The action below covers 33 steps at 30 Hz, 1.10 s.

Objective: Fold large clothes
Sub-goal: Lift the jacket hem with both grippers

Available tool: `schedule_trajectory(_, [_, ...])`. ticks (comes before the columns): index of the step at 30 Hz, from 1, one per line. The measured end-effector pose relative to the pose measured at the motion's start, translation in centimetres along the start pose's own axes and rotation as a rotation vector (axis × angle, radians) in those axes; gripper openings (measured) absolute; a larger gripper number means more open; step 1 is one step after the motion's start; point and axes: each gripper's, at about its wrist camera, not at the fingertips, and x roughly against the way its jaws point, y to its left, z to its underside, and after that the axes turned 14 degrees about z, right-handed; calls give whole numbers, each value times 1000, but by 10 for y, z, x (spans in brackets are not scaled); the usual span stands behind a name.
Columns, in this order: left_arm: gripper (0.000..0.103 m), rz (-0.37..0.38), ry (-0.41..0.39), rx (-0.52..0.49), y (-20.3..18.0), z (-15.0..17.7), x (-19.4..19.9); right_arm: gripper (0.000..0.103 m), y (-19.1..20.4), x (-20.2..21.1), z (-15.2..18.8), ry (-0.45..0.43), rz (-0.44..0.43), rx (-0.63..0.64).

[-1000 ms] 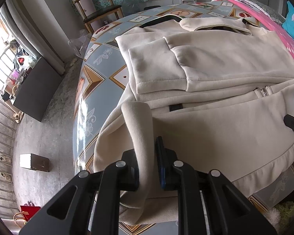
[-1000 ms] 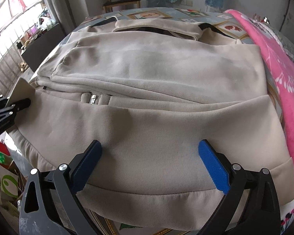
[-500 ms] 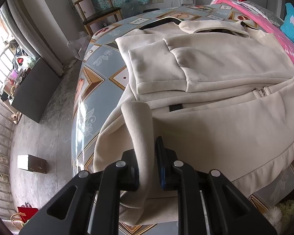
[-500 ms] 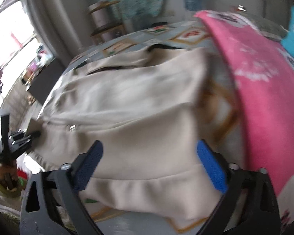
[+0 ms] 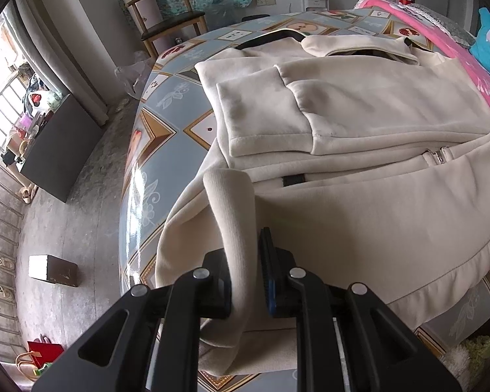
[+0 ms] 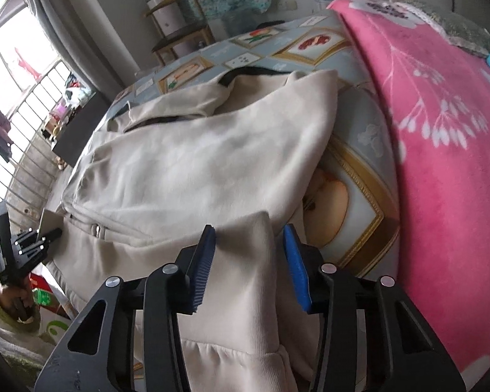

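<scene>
A large cream zip jacket (image 5: 359, 124) lies spread on the patterned table (image 5: 153, 150), sleeves folded over its front. My left gripper (image 5: 245, 254) is shut on the ribbed hem at the jacket's near left corner, which stands up in a fold between the fingers. In the right wrist view the jacket (image 6: 196, 163) fills the middle. My right gripper (image 6: 250, 254) is at the jacket's near right hem corner, blue pads either side of the raised fabric with gaps showing, so it is open. The left gripper (image 6: 54, 233) shows at far left there.
A pink floral blanket (image 6: 441, 137) covers the table's right side, close to my right gripper. A wooden chair (image 5: 166, 19) stands beyond the far table edge. A dark cabinet (image 5: 58, 143) and a small box (image 5: 52, 269) are on the floor at left.
My right gripper swung right from the middle of the hem to the jacket's right corner and narrowed around the fabric. My left gripper stayed shut on the left hem corner.
</scene>
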Motion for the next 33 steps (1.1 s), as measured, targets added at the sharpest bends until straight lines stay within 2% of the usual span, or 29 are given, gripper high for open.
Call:
schedule_trajectory(6, [14, 1, 7, -6, 1, 0, 0, 42, -4, 3, 13, 26, -5, 15])
schedule_trajectory(13, [14, 5, 5, -2, 2, -1, 0, 40, -8, -8, 5, 31, -43, -25])
schedule_trajectory(16, [14, 8, -1, -4, 3, 0, 0, 30, -3, -4, 5, 17, -24, -16])
schedule_trajectory(18, [15, 9, -7, -6, 3, 0, 0, 19, 2, 4, 8, -5, 19, -4])
schedule_trajectory(22, [15, 6, -26, -28, 1, 1, 1, 8, 5, 23, 13, -55, 65, -20])
schedule_trajectory(24, [9, 7, -44, -43, 1, 2, 6, 5, 7, 34, 16, -84, 62, -29])
schedule_trajectory(33, [6, 112, -238, -25, 6, 17, 77, 5, 16, 102, 41, -234, 99, -76])
